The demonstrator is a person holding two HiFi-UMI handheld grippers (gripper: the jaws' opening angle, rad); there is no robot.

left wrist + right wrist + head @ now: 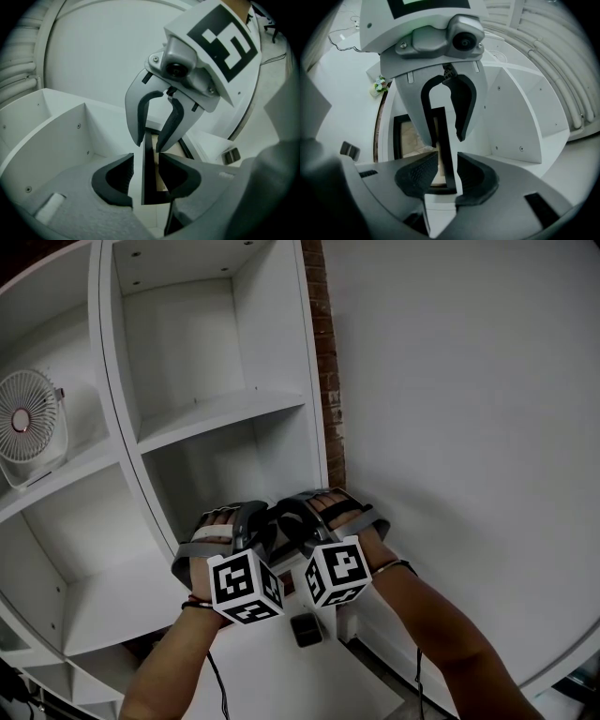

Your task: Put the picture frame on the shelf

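Observation:
The picture frame (151, 180) has a dark border and stands on edge inside a white shelf compartment. In the right gripper view the picture frame (448, 154) runs straight up between the jaws, with its pale picture showing to the left. My left gripper (146, 168) and right gripper (447, 174) face each other across it. Each has a pad on either side of the frame's edge and stands open, with slim gaps. In the head view the left gripper (246, 521) and right gripper (300, 517) meet at the shelf's (216, 413) lower compartment and hide the frame.
A small white fan (28, 423) sits in the left shelf column. A strip of brick (328, 381) runs between the shelf side and the white wall (469, 409). A small dark object (306, 629) lies on the floor below my hands.

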